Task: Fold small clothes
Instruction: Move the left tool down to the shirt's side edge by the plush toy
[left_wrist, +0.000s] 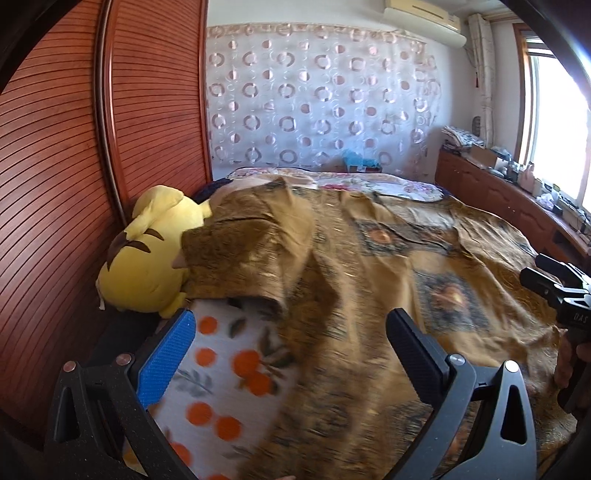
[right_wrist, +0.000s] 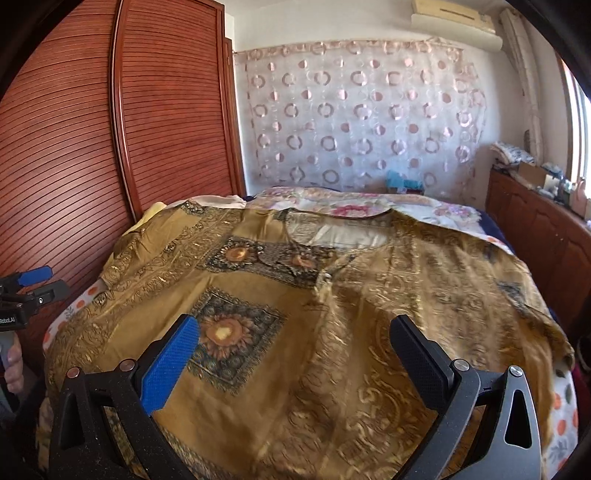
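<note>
Left gripper (left_wrist: 291, 354) spread wide, empty, hovering low over sleeve side of golden patterned shirt (right_wrist: 295, 314). Right gripper (right_wrist: 295, 354) likewise gaping, level above shirt front. Shirt spread flat on orange-print blanket (left_wrist: 218, 387); yellow plush toy (left_wrist: 147, 258) at ten o'clock.

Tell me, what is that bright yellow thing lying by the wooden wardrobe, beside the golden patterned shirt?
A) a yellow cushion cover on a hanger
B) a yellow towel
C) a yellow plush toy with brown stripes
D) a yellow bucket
C: in the left wrist view the yellow plush toy shows soft rounded limbs and brown stripes, and the sleeve of the golden shirt overlaps its edge.
</note>
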